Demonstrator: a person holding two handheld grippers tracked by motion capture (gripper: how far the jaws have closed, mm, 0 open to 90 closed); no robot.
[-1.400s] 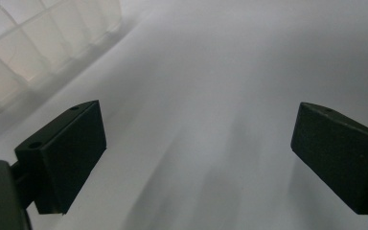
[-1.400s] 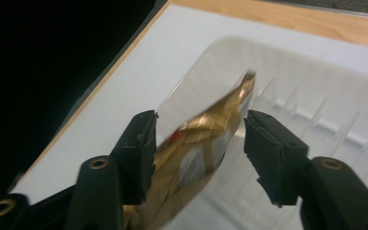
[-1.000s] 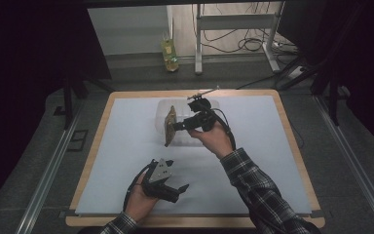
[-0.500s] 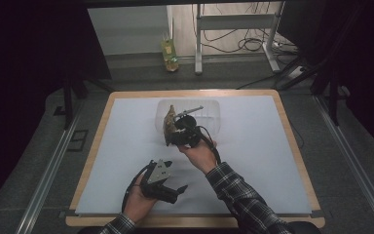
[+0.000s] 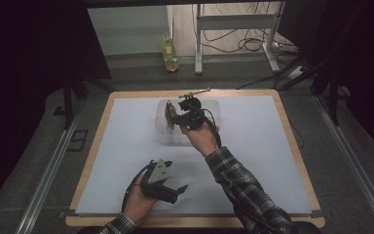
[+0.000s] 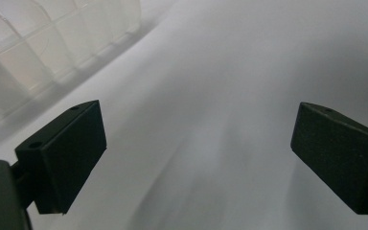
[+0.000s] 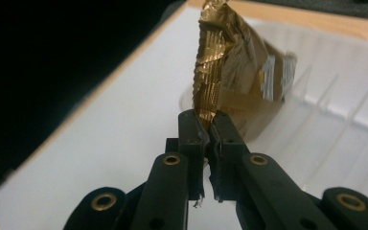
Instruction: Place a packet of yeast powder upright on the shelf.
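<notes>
- Right tongs (image 7: pixel 210 129) clamped tight on the crimped edge of a gold foil wrapper (image 7: pixel 230 72), jaws pressed together with only the foil between them.
- Wrapper (image 5: pixel 169 115) held upright over the clear plastic container (image 5: pixel 161 132), at the far middle of the white worktop (image 5: pixel 272 146); hard to tell whether its lower end touches the container.
- Seen in the right gripper view: crumpled foil, a pale label on one side, ribbed container wall just behind.
- Left tongs (image 5: pixel 175 191) resting low near the front edge of the worktop, held in the left hand (image 5: pixel 139 200), well apart from the container.
- Left tongs (image 6: pixel 196 158) spread wide, gripping nothing; bare white surface between the jaws, the container (image 6: pixel 52 43) at upper left.
</notes>
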